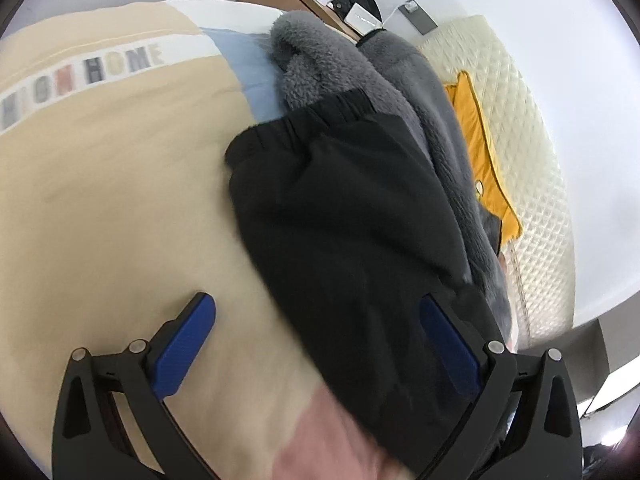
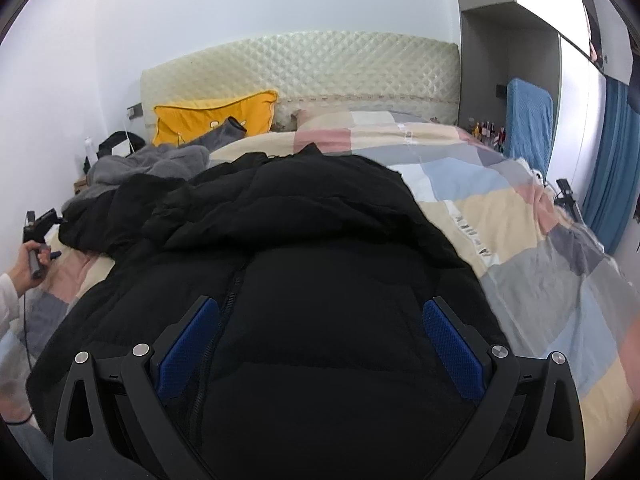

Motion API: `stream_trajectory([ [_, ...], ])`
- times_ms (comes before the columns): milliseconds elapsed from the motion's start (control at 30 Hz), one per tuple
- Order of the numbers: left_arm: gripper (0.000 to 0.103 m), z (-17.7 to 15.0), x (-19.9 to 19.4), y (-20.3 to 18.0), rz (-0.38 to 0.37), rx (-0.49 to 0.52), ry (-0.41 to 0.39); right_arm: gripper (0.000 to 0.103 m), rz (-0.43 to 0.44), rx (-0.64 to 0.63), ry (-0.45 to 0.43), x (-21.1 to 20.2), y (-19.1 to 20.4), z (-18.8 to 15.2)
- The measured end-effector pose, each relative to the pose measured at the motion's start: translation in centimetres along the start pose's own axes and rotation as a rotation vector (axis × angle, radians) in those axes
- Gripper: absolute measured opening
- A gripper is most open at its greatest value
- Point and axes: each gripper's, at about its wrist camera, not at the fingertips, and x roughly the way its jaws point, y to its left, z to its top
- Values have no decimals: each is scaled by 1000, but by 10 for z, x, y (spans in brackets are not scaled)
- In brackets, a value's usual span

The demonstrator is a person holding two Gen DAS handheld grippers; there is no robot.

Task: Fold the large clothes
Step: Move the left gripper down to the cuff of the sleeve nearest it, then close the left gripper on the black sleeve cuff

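**Both claws wide over the black coat**

My left claw stood wide, nothing pinched between its blue pads. It hung tilted over the bed, with the black coat's sleeve running up between the fingers, its gathered cuff at the far end. I could not tell whether the pads touched the cloth. Under the sleeve lay the cream patch of the quilt, with a strip of printed letters near its upper edge. Beyond the cuff a grey fleece garment lay bunched, and past it sat a yellow pillow against the quilted headboard.

My right claw was spread just as wide, empty too, poised above the body of the black coat. The coat lay spread across the patchwork quilt, zip running up near the left finger, hood towards the headboard. At the far left edge of that view, a hand in a white sleeve held the other claw's grip beside the sleeve end of the coat. A blue curtain hung at the right.
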Motion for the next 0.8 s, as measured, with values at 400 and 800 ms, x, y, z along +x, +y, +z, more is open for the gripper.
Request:
stream_trajectory([
  [400, 27, 0, 30, -21, -3, 41, -33, 103, -48, 20, 43, 19, -4, 1],
  [800, 3, -1, -76, -86, 121, 132, -187, 103, 0, -22, 17, -11, -9, -1],
])
